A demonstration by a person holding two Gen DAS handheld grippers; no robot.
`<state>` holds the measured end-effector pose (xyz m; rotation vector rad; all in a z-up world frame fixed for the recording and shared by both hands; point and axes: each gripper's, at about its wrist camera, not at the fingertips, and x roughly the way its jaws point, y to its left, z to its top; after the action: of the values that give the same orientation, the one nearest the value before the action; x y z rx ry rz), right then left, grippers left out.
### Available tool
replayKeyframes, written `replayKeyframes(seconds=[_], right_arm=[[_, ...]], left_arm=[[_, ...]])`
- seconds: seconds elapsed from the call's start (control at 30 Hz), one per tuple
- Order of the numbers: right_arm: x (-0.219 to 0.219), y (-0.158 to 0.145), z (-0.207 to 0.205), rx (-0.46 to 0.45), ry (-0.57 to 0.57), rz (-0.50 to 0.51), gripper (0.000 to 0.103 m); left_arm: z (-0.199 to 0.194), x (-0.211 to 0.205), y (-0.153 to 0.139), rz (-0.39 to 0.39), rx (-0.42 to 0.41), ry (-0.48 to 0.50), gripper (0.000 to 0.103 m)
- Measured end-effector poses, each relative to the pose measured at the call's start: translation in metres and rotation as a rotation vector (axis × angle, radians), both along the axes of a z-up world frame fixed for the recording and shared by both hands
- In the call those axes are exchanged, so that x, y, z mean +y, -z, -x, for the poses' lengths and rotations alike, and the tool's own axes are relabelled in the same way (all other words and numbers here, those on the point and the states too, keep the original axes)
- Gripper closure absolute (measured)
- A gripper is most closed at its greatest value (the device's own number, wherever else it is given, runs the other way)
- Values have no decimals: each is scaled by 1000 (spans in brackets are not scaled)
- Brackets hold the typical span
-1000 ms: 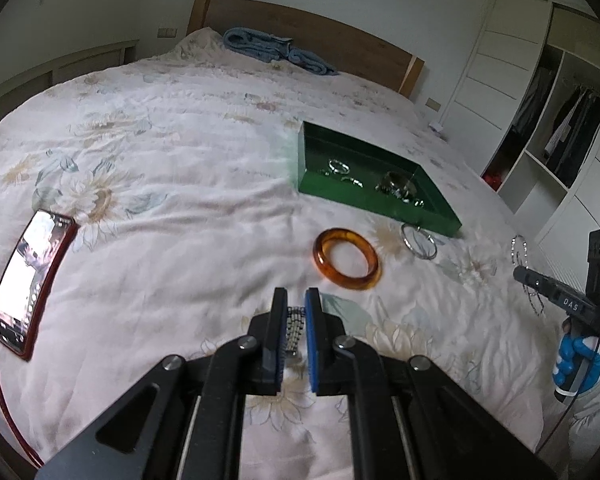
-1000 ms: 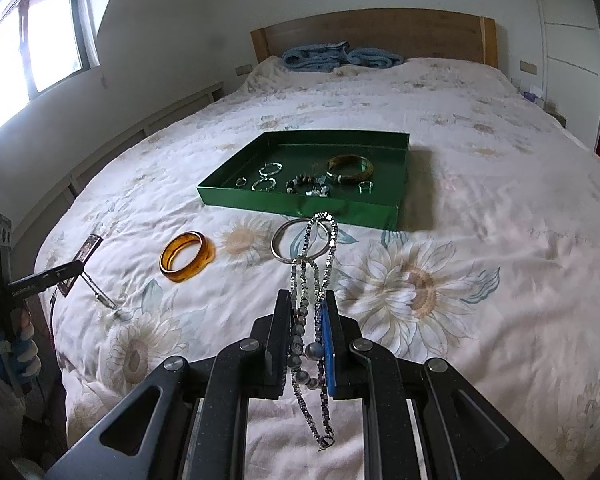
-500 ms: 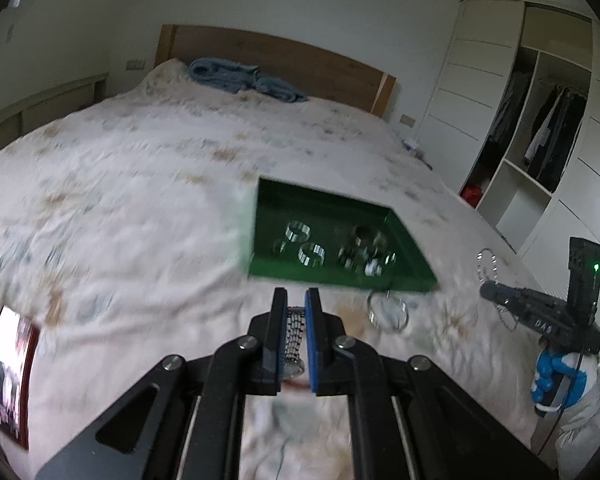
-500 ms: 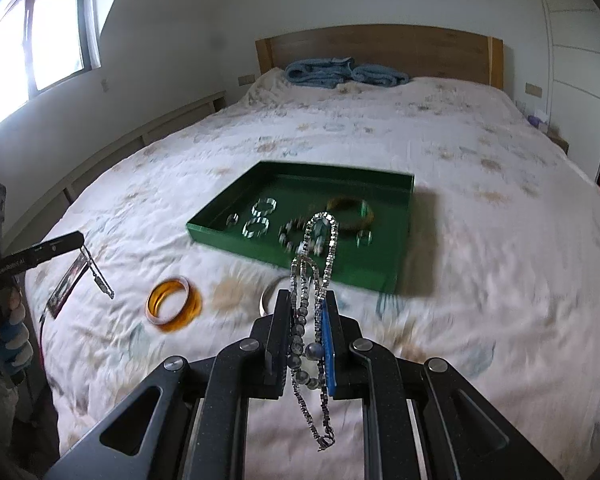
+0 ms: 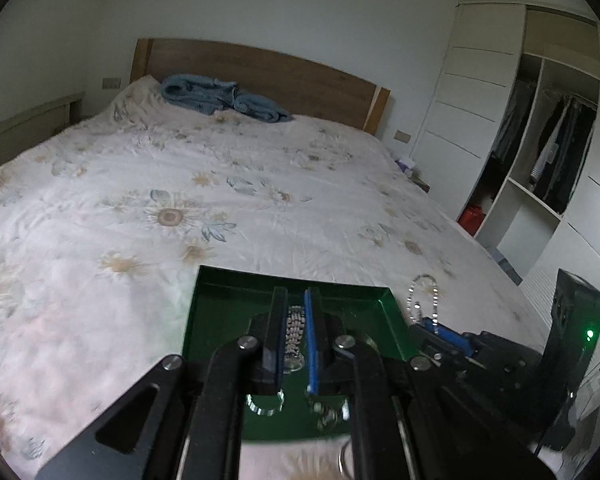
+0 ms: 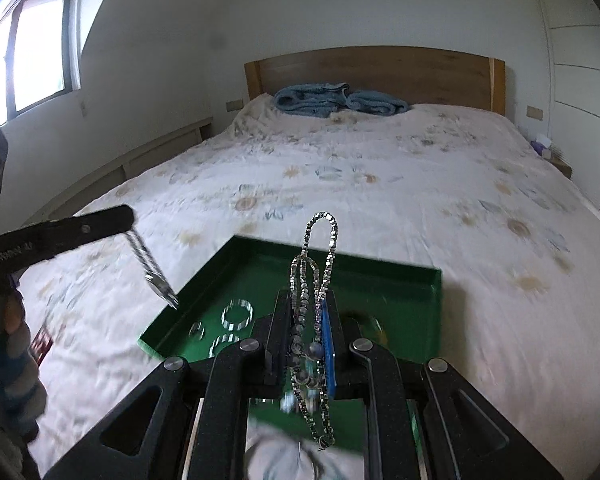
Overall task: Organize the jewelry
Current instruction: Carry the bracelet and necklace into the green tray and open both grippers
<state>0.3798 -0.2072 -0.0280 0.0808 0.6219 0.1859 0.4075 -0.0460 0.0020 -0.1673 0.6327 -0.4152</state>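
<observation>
A green tray point(image 5: 220, 300) lies on the flowered bedspread with several silver rings point(image 6: 238, 312) inside. My left gripper point(image 5: 295, 300) hangs over the tray's near part, shut on a silver link bracelet point(image 5: 294, 328) that dangles between the pads. My right gripper point(image 6: 306, 300) is over the tray point(image 6: 380, 264) too, shut on a silver chain necklace with beads point(image 6: 320, 248), whose loop stands up above the fingers. From the right wrist view the left gripper point(image 6: 122, 218) sits at the tray's left edge with the bracelet point(image 6: 152, 268) hanging. The right gripper point(image 5: 440, 328) shows beside the tray's right wall.
A blue folded blanket point(image 5: 220, 98) lies by the wooden headboard point(image 6: 380, 72). An open wardrobe point(image 5: 540, 140) stands to the right, a window point(image 6: 40, 60) to the left. A gloved hand point(image 6: 4, 320) holds the left gripper. A blurred silver ring point(image 6: 280, 456) lies before the tray.
Both grippers have moved forward and a little up, from short of the tray to over it, still holding their jewelry. The amber bangle and the phone have dropped out of the left view.
</observation>
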Motion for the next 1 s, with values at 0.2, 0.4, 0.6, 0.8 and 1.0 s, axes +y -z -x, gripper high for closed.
replayKeyframes(seconds=[0.2,0.4,0.6,0.8,1.0], right_arm=[[4,26,-45,35,33,-16,89],[2,66,-69,141,51,-7,89],[-3,89,-74,218,71,4,89],[-10,97,-74,257,102,-6,88],[-9,92,-71,269,94,4,63]], left_arm=[[-41,-23,50,-50,103,10,95],[-48,-32,101,-125,172,22,95],[-50,-38,131,-182,225,24,95],[-51,-36,138,-191,263,6,92],[-50,-32,131,-181,270,-8,78]])
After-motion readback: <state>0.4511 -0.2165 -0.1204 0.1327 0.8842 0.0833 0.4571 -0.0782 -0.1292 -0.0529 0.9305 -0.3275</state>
